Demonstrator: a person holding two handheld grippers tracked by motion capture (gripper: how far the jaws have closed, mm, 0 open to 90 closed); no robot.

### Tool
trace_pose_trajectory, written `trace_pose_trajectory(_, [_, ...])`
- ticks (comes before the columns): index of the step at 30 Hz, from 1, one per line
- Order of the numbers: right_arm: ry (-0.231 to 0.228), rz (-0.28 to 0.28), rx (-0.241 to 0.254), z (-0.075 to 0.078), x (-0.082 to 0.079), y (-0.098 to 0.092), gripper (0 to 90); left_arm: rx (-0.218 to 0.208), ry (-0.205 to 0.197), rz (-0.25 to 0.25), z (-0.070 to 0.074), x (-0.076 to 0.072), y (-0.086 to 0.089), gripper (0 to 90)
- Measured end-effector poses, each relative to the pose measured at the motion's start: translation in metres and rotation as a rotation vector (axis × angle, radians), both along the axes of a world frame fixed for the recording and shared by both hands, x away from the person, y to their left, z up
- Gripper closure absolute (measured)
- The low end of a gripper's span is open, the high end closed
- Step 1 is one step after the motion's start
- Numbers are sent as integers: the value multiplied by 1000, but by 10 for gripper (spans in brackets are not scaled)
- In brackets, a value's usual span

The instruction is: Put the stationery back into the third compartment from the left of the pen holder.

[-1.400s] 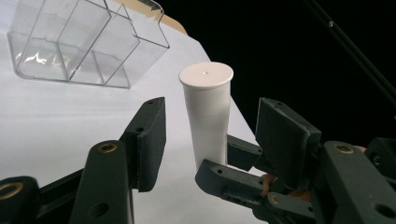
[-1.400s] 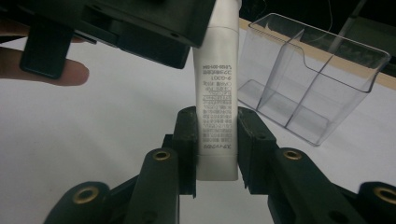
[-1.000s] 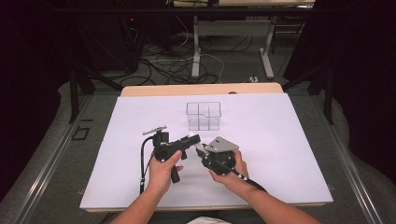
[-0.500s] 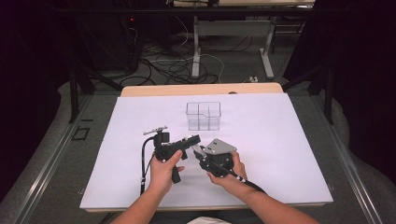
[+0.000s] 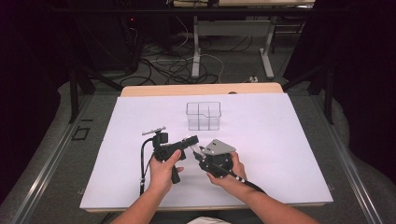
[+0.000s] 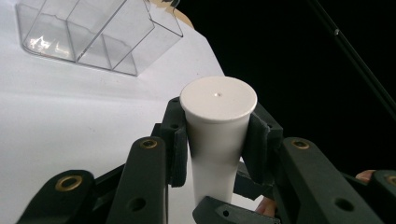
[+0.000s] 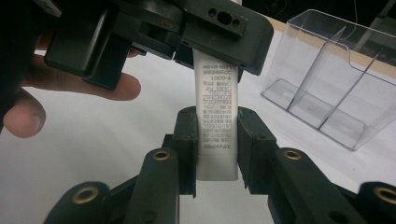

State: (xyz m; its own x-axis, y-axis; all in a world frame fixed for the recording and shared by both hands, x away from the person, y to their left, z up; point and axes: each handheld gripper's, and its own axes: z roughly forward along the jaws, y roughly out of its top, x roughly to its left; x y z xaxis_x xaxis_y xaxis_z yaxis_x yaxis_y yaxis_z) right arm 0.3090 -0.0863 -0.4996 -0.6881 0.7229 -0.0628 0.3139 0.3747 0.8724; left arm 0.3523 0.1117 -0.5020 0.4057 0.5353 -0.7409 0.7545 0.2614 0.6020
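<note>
Clamped now on both ends of one white tube [image 6: 216,140]: left gripper [image 6: 216,135] pads pressed on the capped end after just closing, right gripper [image 7: 215,144] pads pressed on the flat printed end [image 7: 217,126]. Held off the white table sheet [image 5: 289,154] at lower centre of the high view, just short of the clear divided box [image 5: 203,115] at frame centre. Judged early going: tube grasped from both sides, cap seemingly not yet off, box compartments bare, opening or placing yet to do.

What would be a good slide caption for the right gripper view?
Both grippers clamp one white tube at opposite ends, beside a clear divided box.
</note>
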Motion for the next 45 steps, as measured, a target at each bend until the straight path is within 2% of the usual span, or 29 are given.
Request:
trace_pose_trajectory(2, [-11, 0, 10, -1, 1, 1, 711, -1, 3, 2, 0, 0, 0, 662])
trace_pose_trajectory(7, [-1, 2, 2, -2, 1, 1, 710, -4, 12, 12, -1, 0, -1, 662])
trace_pose_trajectory(15, [17, 7, -15, -4, 3, 2, 702, 17, 14, 11, -3, 0, -2, 664])
trace_pose_trajectory(20, [33, 12, -33, -7, 5, 3, 616, 17, 12, 26, -2, 1, 0, 664])
trace_pose_trajectory(26, [69, 8, -90, -9, 9, 2, 461, 20, 10, 53, -2, 3, 7, 664])
trace_pose_trajectory(27, [62, 12, -92, -10, 11, 1, 429, 20, 10, 57, -2, 3, 8, 665])
trace_pose_trajectory(29, [89, -9, -94, -10, 14, -1, 375, 28, 4, 61, -2, 3, 10, 665])
trace_pose_trajectory(37, [130, -58, -126, -9, 22, -27, 218, 34, 2, 85, -3, 4, 13, 665])
trace_pose_trajectory(40, [166, -77, -148, -8, 25, -40, 167, 43, -5, 88, -3, 4, 15, 665])
trace_pose_trajectory(45, [194, -137, -160, -10, 28, -64, 138, 54, -11, 98, -1, 5, 16, 665])
